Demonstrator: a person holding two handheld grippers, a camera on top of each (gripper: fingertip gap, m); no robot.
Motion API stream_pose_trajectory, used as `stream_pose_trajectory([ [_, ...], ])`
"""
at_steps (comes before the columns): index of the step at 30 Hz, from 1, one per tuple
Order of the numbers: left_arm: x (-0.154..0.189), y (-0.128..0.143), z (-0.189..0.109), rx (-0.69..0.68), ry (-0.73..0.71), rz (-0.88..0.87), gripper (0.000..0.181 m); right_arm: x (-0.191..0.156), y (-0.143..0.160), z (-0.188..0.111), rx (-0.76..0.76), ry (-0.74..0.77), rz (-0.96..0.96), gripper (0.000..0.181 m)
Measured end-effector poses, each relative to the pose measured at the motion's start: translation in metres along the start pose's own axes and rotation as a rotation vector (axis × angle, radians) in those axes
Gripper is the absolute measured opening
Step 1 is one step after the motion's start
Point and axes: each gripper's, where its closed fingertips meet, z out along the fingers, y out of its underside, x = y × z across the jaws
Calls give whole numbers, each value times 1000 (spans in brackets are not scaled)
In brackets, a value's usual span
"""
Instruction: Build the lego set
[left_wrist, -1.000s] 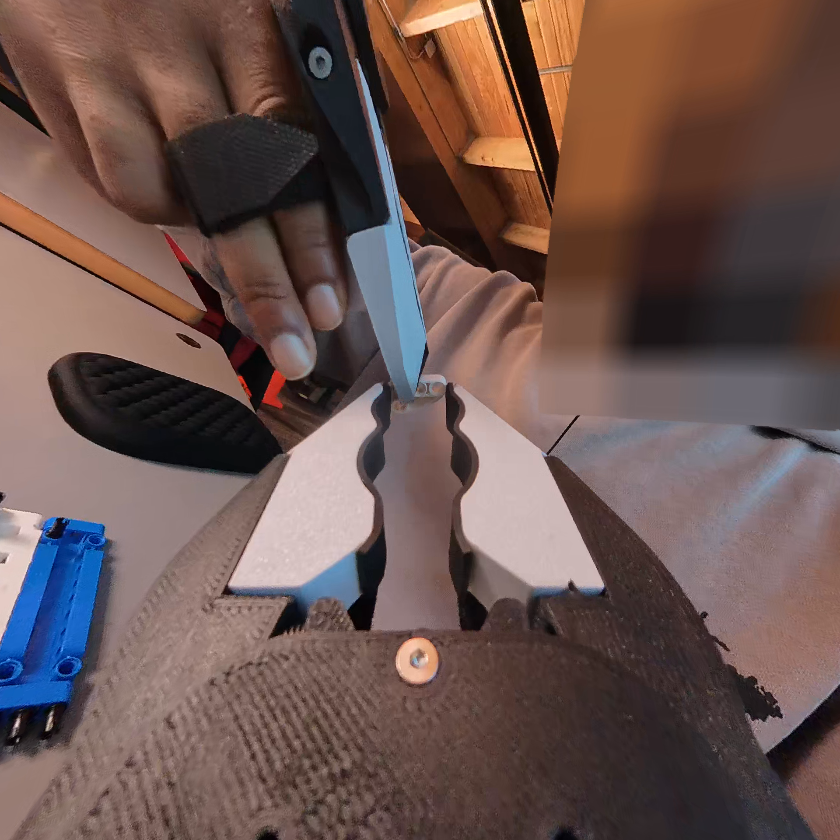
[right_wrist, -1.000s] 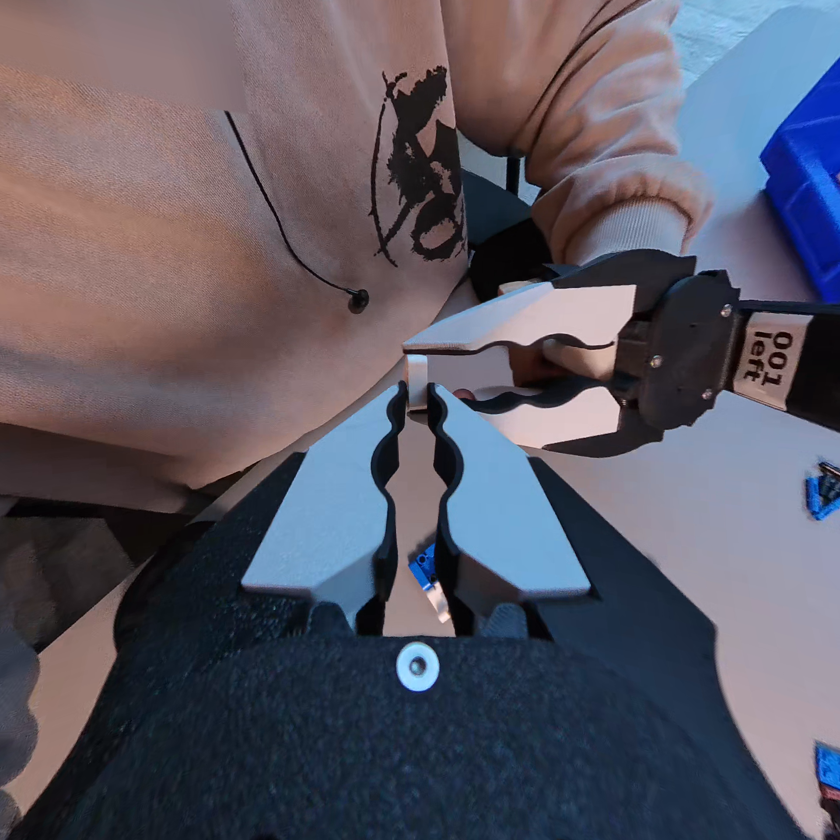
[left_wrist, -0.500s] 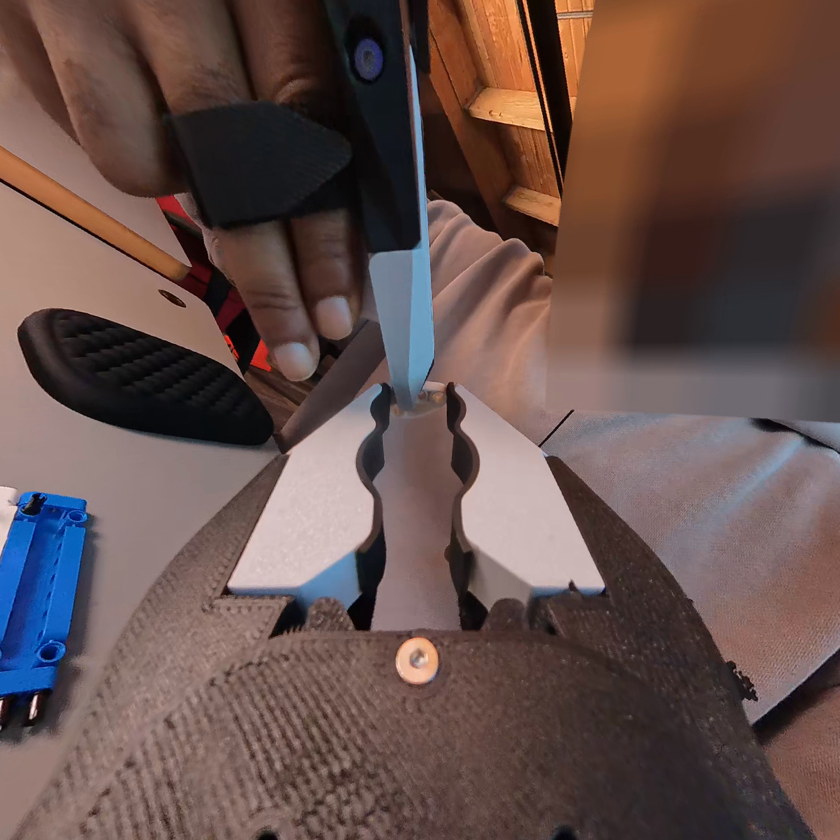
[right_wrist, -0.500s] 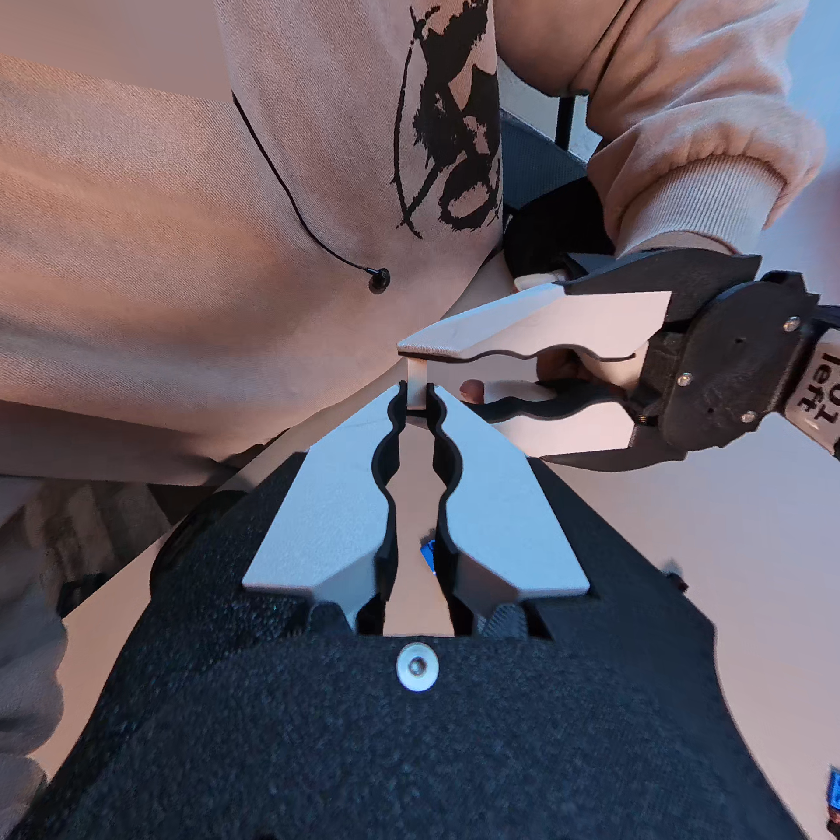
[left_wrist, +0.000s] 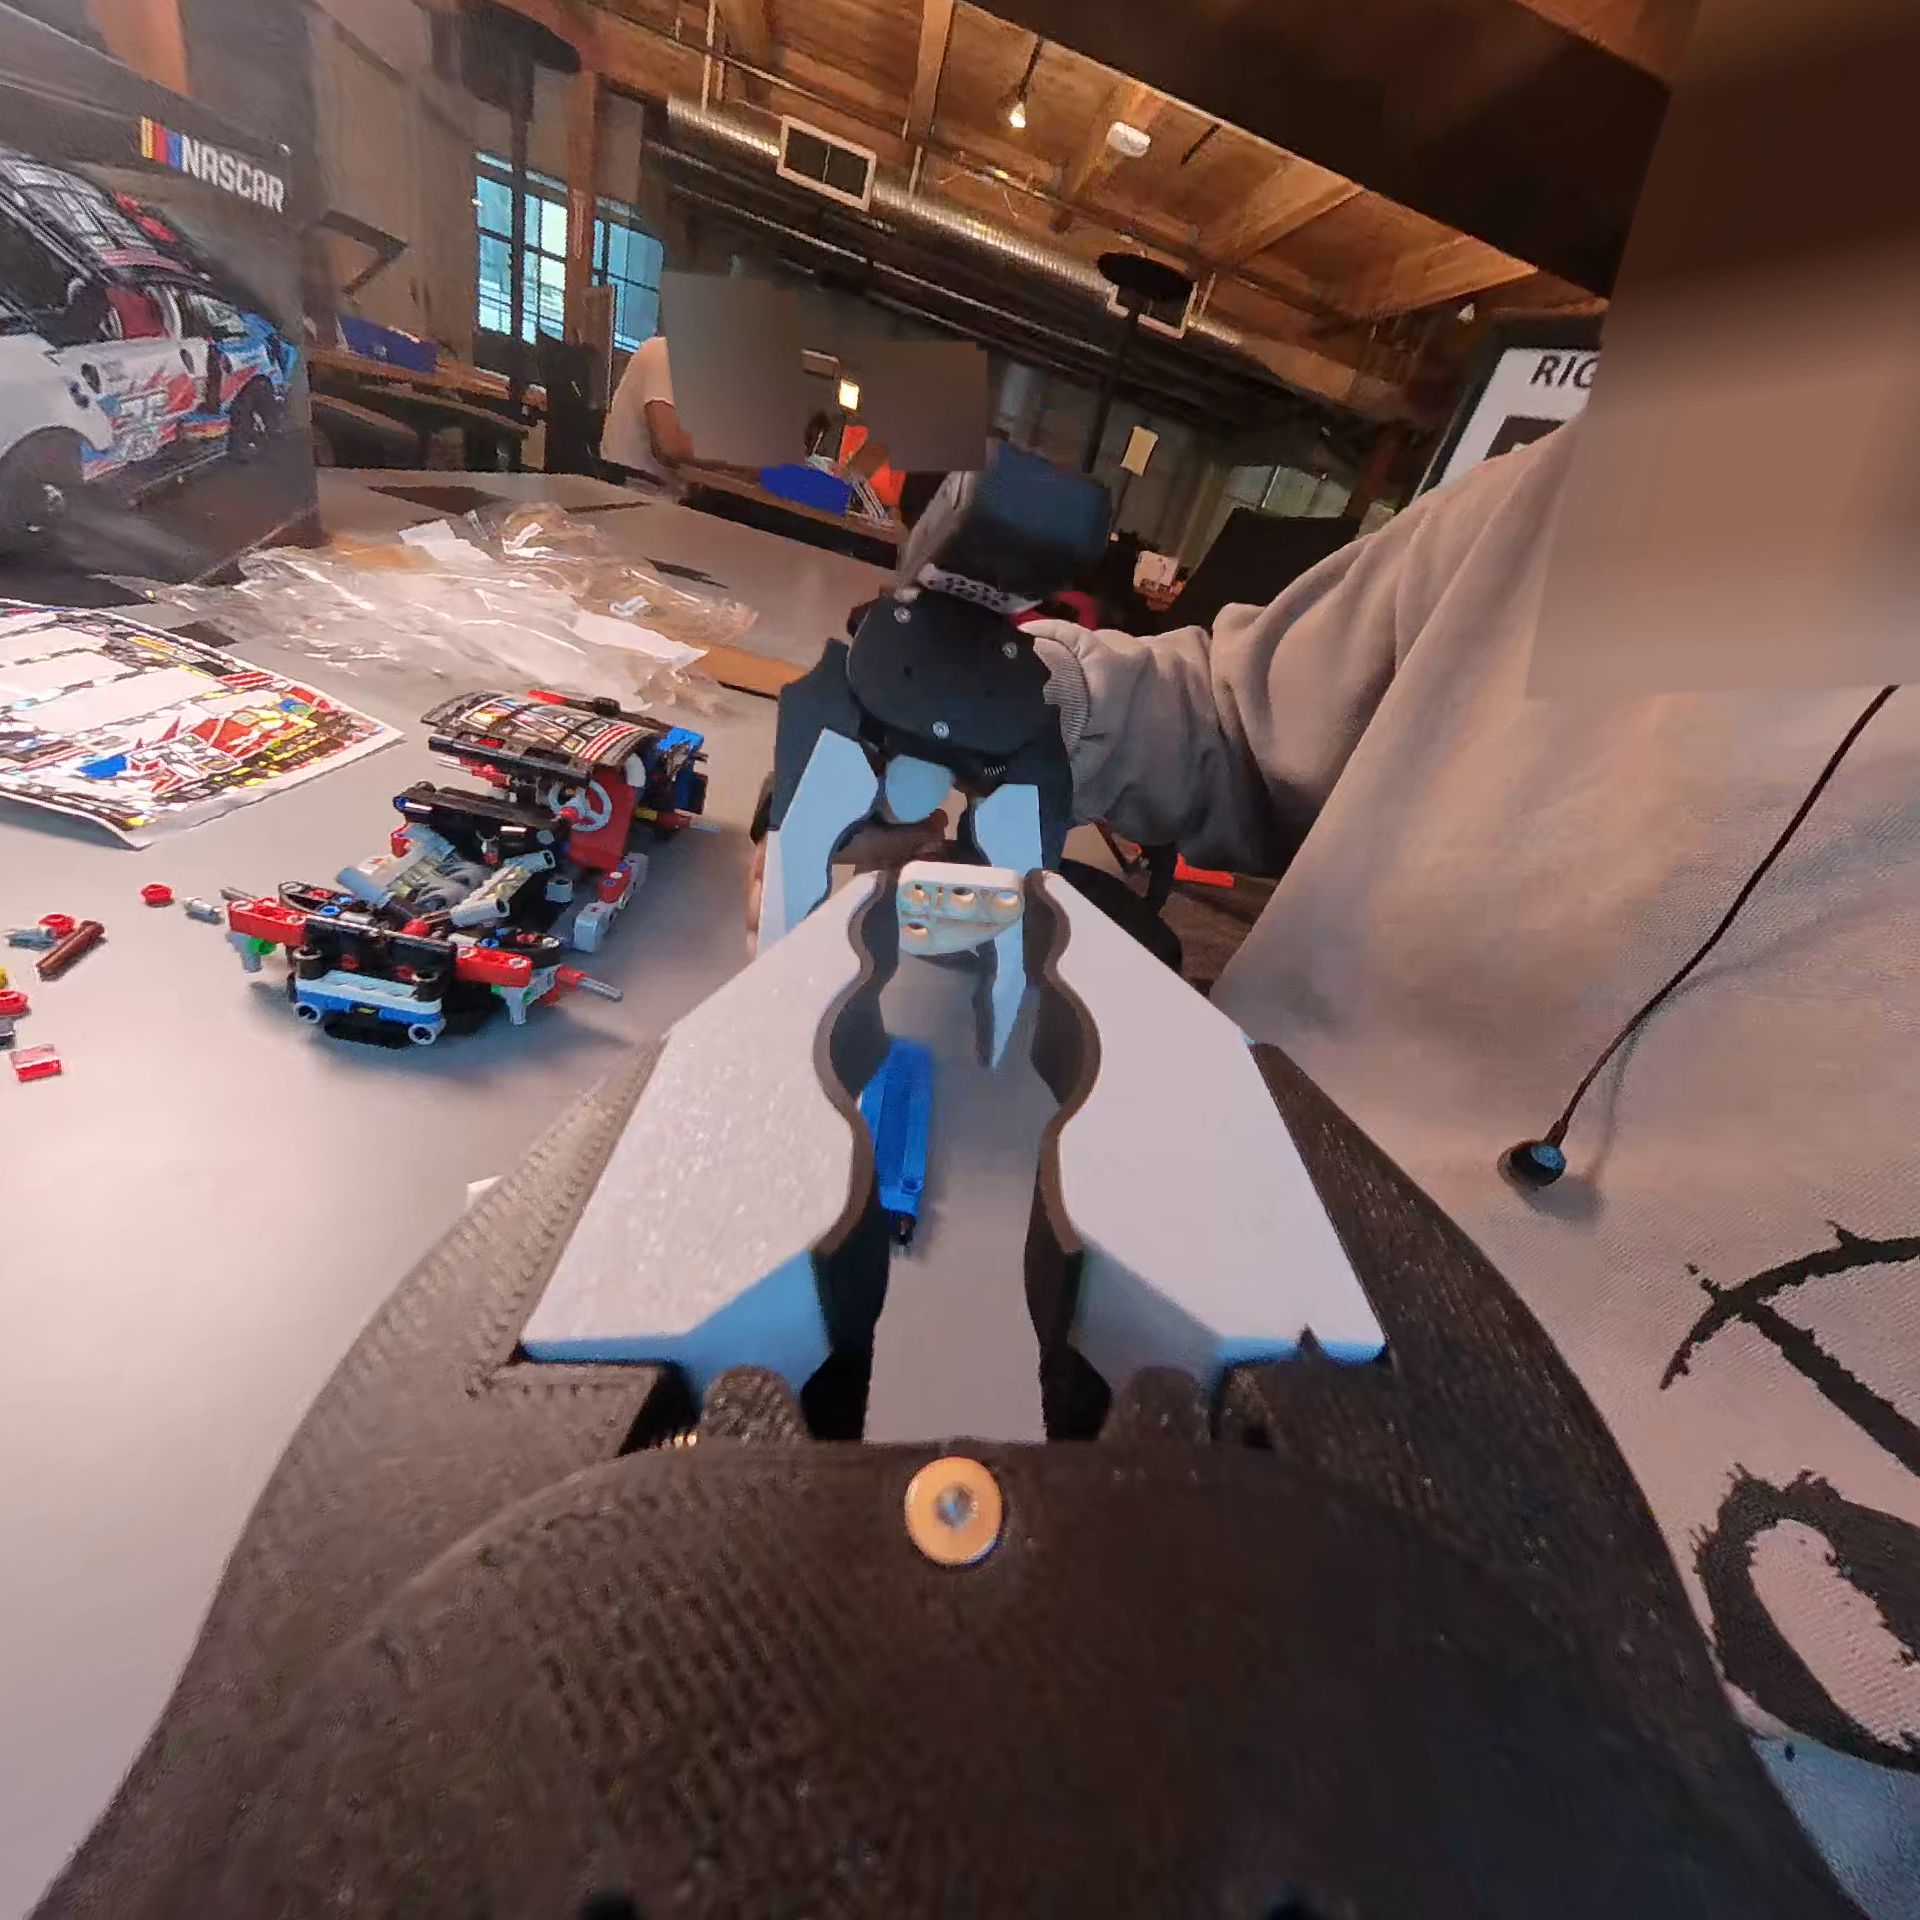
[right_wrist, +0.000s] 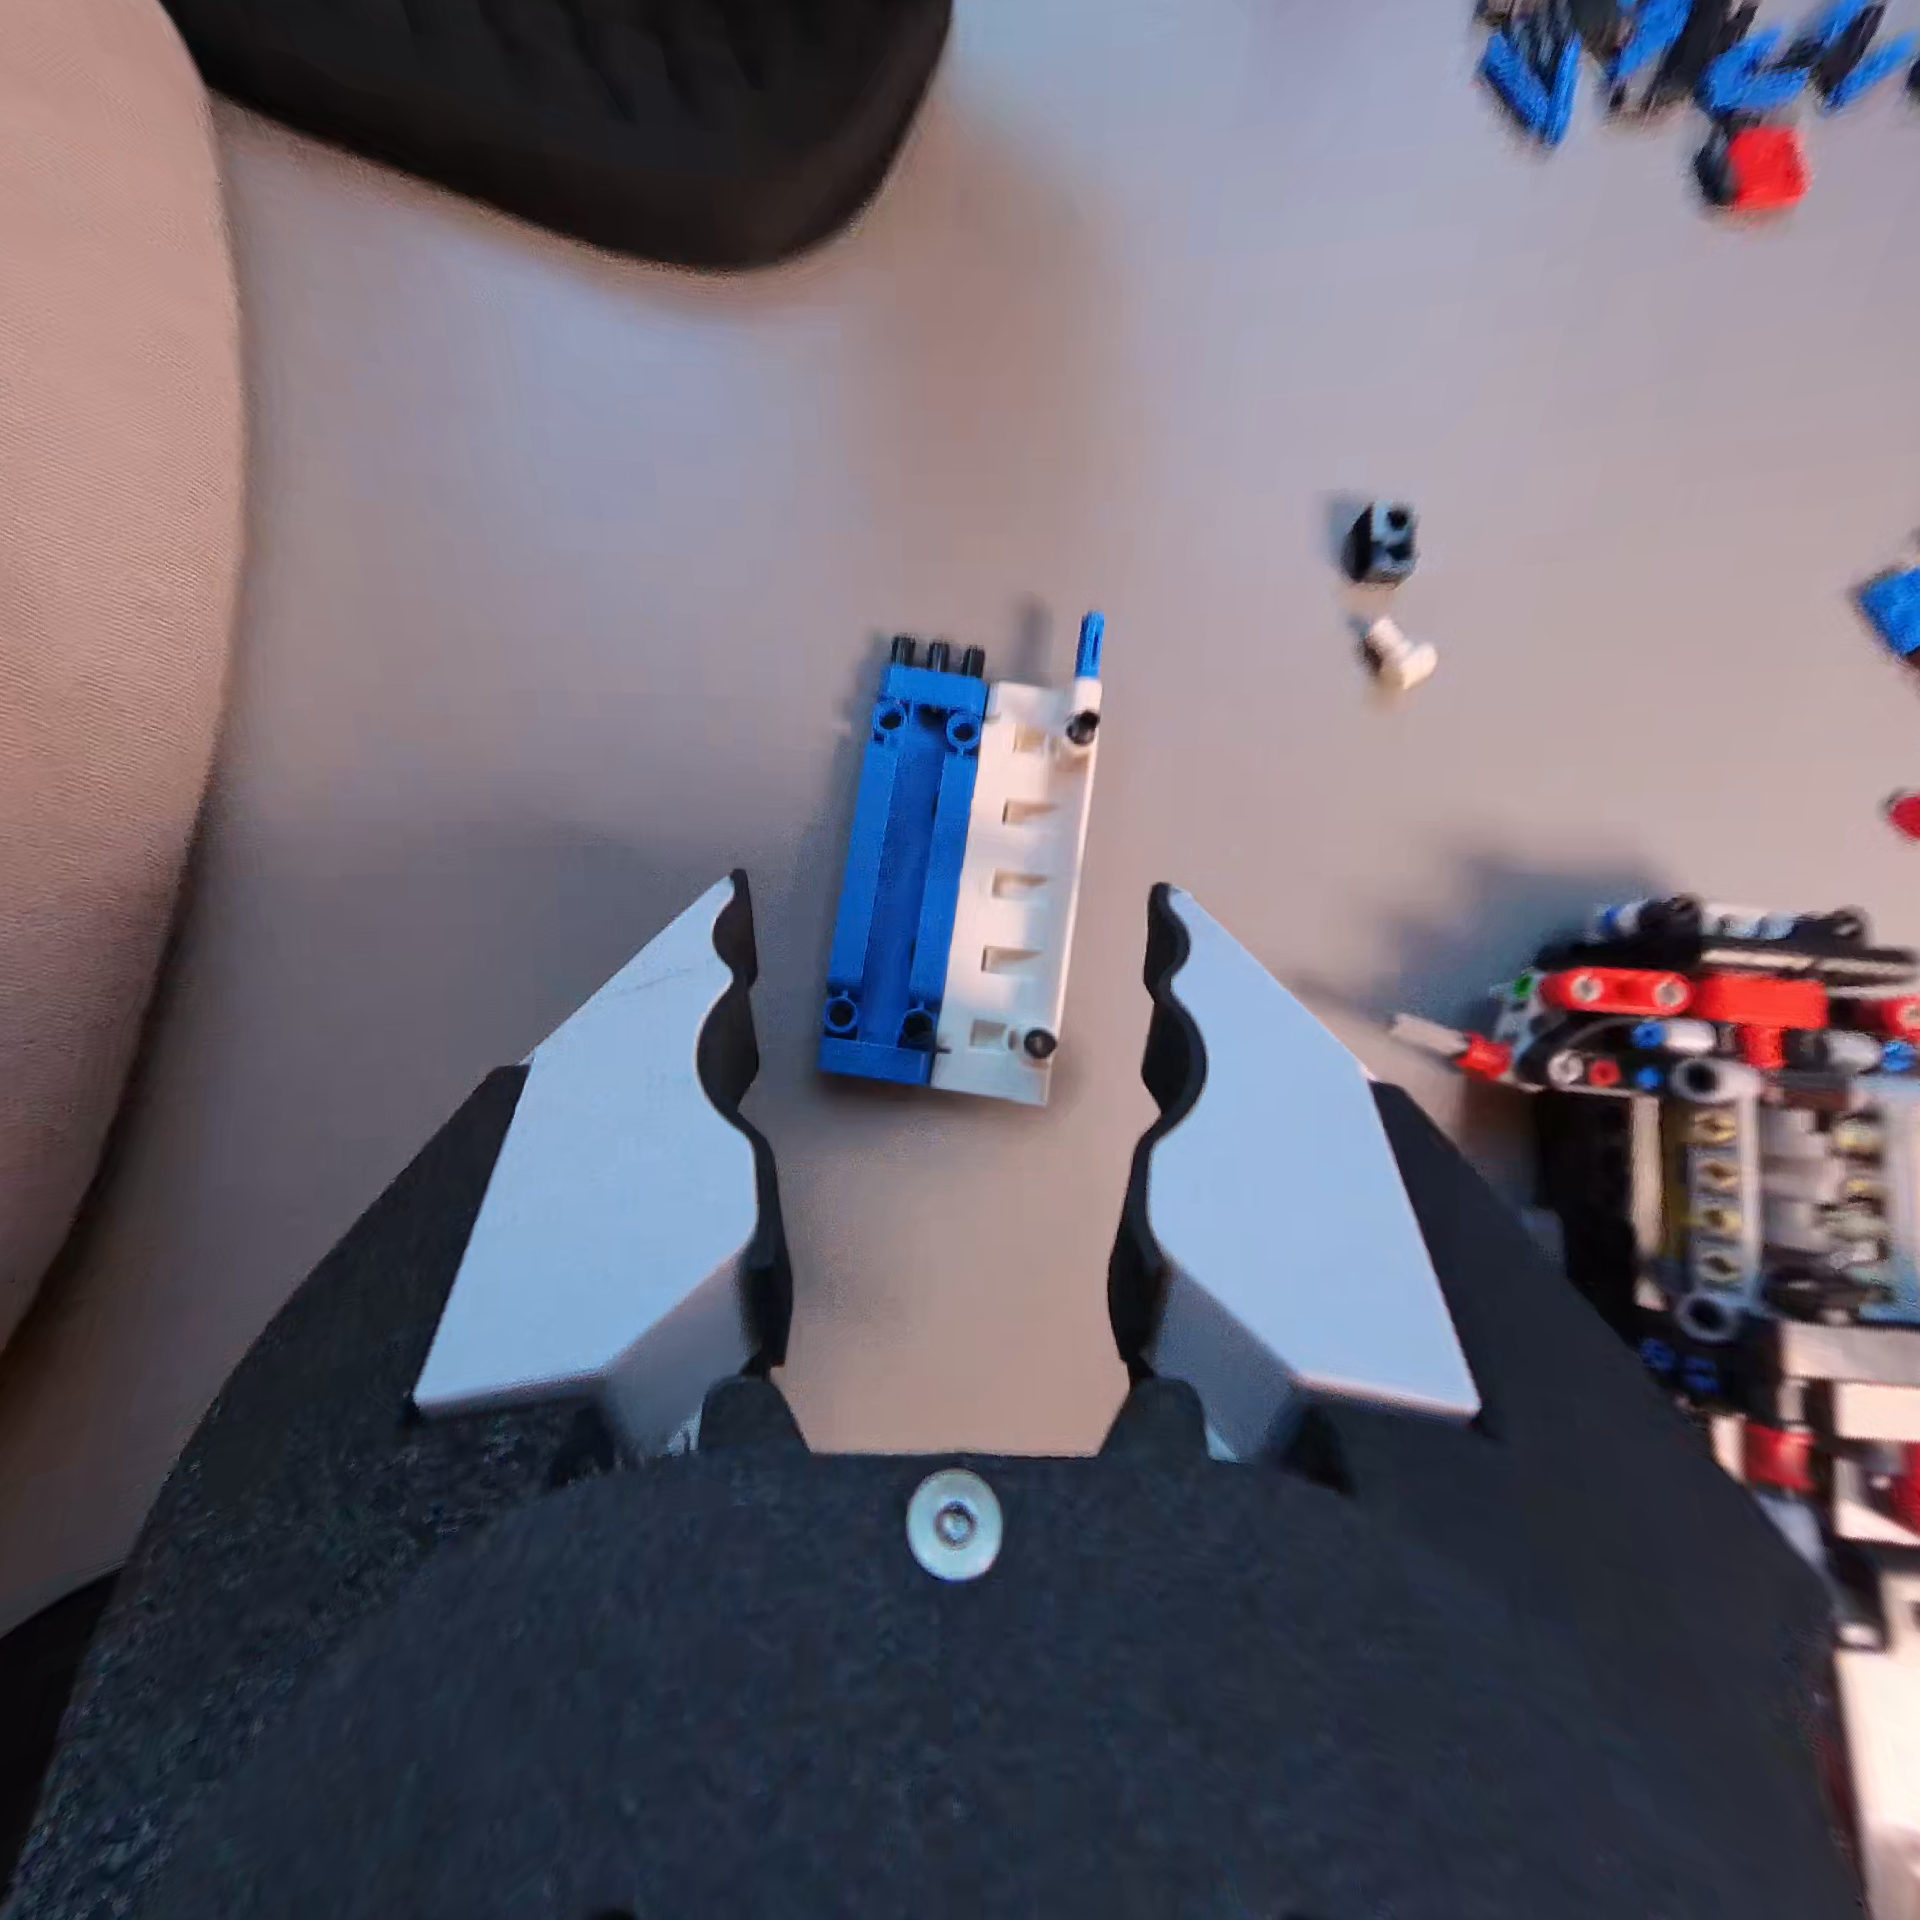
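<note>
My left gripper (left_wrist: 961, 904) pinches a small white pin-holed piece (left_wrist: 954, 914) at the very tips of its jaws, holding it up above the counter (left_wrist: 208, 1195). My right gripper (right_wrist: 948, 914), jaws spread wide and empty, hangs over the blue-and-white panel assembly (right_wrist: 961, 883), which lies flat on the counter directly ahead of its tips, touching nothing. The assembly's long axis runs straight away from the right gripper, with black pins and a blue pin at the far end. It looks light, rigid and slick; I judge the long side edges the best hold, squeezed gently so the blue and white halves do not separate. The part-built car (left_wrist: 488, 873) sits to the side, apart from both grippers.
</note>
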Motion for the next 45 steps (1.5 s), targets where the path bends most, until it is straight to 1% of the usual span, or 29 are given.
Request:
stream_pose_trajectory([
  [4, -2, 8, 6, -32, 16, 21, 23, -1, 11, 18, -48, 45, 41, 63],
  [6, -2, 10, 5, -44, 11, 32, 23, -2, 8, 21, -44, 25, 41, 50],
  [8, -3, 13, 3, -52, -3, 37, 23, -2, 5, 23, -47, 11, 13, 50],
  [10, -5, 16, 0, -67, -27, 59, 23, 0, 0, 26, -19, 12, -18, 49],
  [11, -5, 16, -1, -68, -38, 67, 23, 3, -3, 26, 13, 24, -28, 49],
  [13, -8, 13, -4, -45, -62, 77, 23, 10, -18, 20, 148, 45, 9, 49],
  [15, -11, 4, -9, 9, -90, 88, 23, 16, -40, 3, 334, 84, 34, 48],
  [16, -12, 0, -12, 36, -100, 92, 23, 18, -47, -4, 383, 120, 32, 48],
  [18, -13, -6, -14, 72, -98, 92, 23, 17, -57, -14, 418, 175, -6, 48],
  [20, -12, -9, -14, 94, -76, 86, 23, 12, -67, -20, 428, 177, -12, 48],
  [25, -17, -2, -8, 69, -46, 69, 23, 15, -75, -27, 421, 174, 25, 48],
  [29, -21, 7, -2, -2, -57, 107, 23, 14, -67, -23, 384, 163, 22, 48],
  [36, -22, 24, 7, -153, -77, 228, 23, 13, -48, -12, 268, 137, 39, 48],
  [45, -19, 43, 10, -297, -63, 340, 23, 5, -35, -4, 170, 95, 40, 48],
])
